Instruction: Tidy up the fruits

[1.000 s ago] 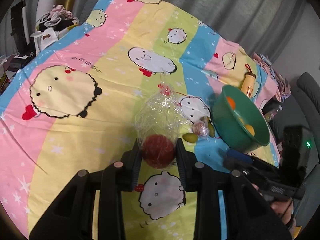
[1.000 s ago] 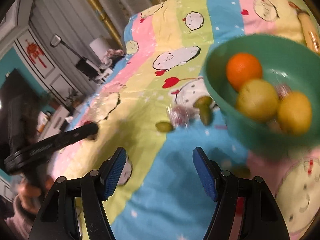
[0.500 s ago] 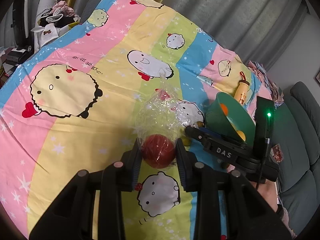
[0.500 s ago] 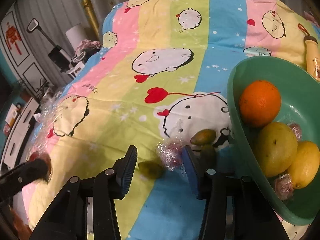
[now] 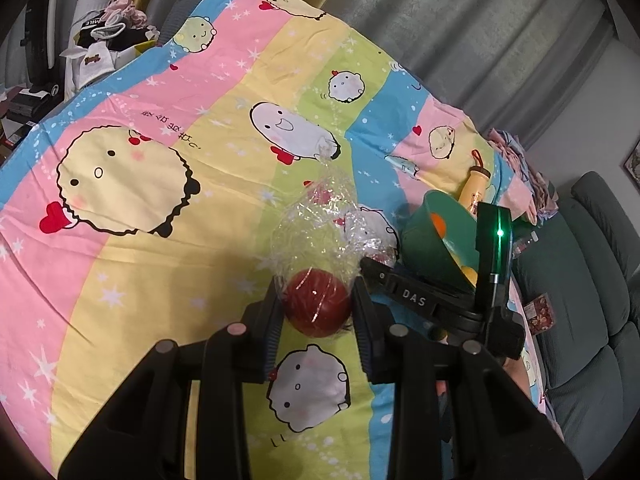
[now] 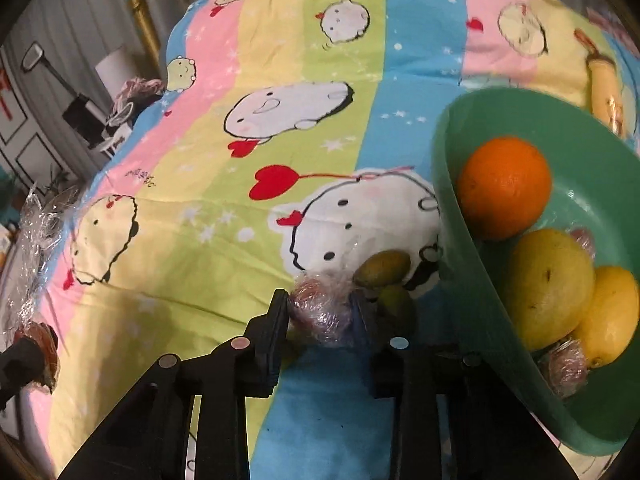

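**Both grippers on wrapped fruit, bowl part filled**

Green bowl [image 6: 452,216] sits on the striped cartoon bedsheet [image 6: 208,216], right side of R view. Contents: orange [image 6: 503,187], yellow-green mango [image 6: 548,290], lemon [image 6: 610,316], plus 2 small wrapped fruits – one at the bowl's low edge [image 6: 564,364], one mostly hidden behind the mango [image 6: 582,238].

R gripper [image 6: 320,312]: jaws closing on a small cling-wrapped reddish fruit [image 6: 320,314] lying on the sheet just left of the bowl; pads look pressed on both sides of it. 2 small green fruits [image 6: 384,268] touching/just beside it, bowl side.

L gripper [image 5: 316,306]: pinching a dark red round fruit [image 5: 316,306] in a clear plastic bag [image 5: 320,232], bag standing up above the jaws, over the sheet.

View diffs:
- L cam only: R gripper body w/ green LED [image 5: 494,240] blocking most of the bowl; grey sofa [image 5: 588,280]; curtain; bottle [image 5: 474,186] behind bowl seen whole
- R cam only: full bowl contents, green fruits, R grip. L gripper's tip + bag just visible at far left edge [image 6: 28,356]
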